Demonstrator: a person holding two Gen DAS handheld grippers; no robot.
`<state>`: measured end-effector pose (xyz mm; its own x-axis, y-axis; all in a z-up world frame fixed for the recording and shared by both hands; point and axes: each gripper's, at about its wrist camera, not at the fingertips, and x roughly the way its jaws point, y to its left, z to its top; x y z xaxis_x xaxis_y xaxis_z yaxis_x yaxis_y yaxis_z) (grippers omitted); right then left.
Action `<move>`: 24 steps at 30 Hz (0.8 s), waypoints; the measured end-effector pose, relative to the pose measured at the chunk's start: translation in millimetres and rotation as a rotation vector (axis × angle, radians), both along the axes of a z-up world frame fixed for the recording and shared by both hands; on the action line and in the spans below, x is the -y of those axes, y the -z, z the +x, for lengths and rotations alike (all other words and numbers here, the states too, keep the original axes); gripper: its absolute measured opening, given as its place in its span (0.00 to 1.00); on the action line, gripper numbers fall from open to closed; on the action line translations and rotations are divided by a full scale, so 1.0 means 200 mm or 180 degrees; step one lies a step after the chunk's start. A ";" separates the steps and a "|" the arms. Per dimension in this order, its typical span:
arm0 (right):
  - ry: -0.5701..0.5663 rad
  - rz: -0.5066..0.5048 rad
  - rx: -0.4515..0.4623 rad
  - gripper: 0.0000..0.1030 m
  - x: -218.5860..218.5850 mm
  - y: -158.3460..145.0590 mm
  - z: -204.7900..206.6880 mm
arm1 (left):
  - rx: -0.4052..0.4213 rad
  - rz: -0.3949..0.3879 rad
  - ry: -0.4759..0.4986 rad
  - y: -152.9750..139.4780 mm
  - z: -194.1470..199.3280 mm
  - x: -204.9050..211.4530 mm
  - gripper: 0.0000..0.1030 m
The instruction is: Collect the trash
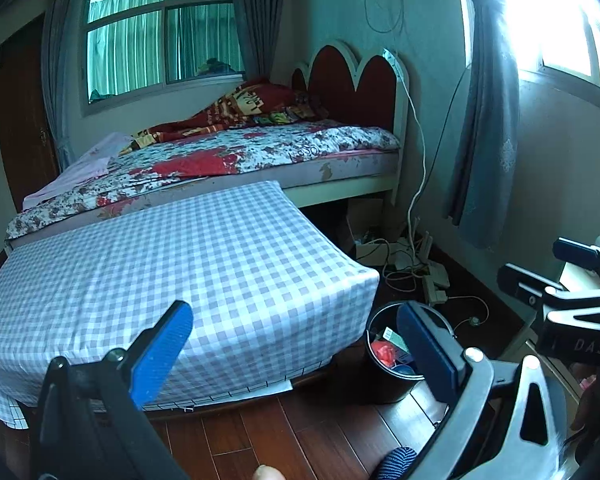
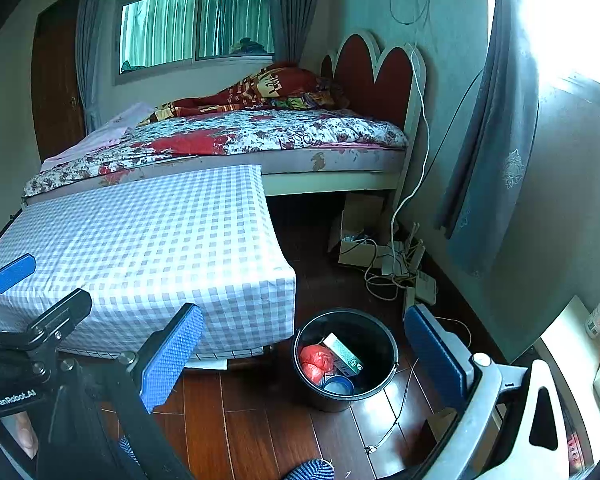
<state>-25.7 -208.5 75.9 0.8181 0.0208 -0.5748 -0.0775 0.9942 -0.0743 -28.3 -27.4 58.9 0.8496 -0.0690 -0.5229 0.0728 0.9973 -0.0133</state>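
Observation:
A black trash bucket [image 2: 380,380] stands on the wooden floor beside the checked table. In it lie a red crumpled bag [image 2: 316,360], a green-and-white carton [image 2: 344,354] and a blue-rimmed lid [image 2: 339,385]. My right gripper [image 2: 302,354] is open and empty, held above the bucket. My left gripper [image 1: 294,354] is open and empty, over the table's near corner; the bucket [image 1: 388,384] sits behind its right finger. The right gripper also shows at the right edge of the left wrist view [image 1: 540,268], and the left gripper at the left edge of the right wrist view [image 2: 32,292].
A low table with a lilac checked cloth [image 2: 152,248] stands in front of a bed [image 2: 236,140] with a red headboard. Cables, a power strip and boxes [image 2: 388,264] lie on the floor by the wall. A white shelf with bottles [image 2: 588,344] is at the right.

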 end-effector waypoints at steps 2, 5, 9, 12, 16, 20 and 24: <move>0.0014 -0.0002 -0.0008 0.99 0.01 0.00 0.01 | -0.0008 0.0000 -0.0008 0.00 0.02 0.00 0.99; 0.0034 -0.0003 -0.0015 0.99 0.01 0.00 0.00 | -0.0018 0.0001 -0.0003 0.01 0.01 0.00 0.99; 0.0060 0.0009 -0.0027 0.99 0.01 0.01 -0.01 | -0.0003 0.0024 0.0010 0.01 0.01 0.01 0.99; 0.0064 0.0022 -0.0035 0.99 0.01 0.02 -0.01 | 0.0006 0.0026 0.0016 0.01 0.00 0.01 0.99; 0.0053 0.0030 -0.0034 0.99 0.02 0.02 -0.02 | 0.0012 0.0050 0.0006 0.00 -0.01 0.02 0.99; 0.0057 0.0039 -0.0033 0.99 0.02 0.02 -0.02 | 0.0005 0.0068 -0.0002 0.00 -0.01 0.01 0.99; 0.0062 0.0054 -0.0029 0.99 0.02 0.02 -0.03 | 0.0007 0.0057 -0.0021 0.00 -0.01 0.01 0.99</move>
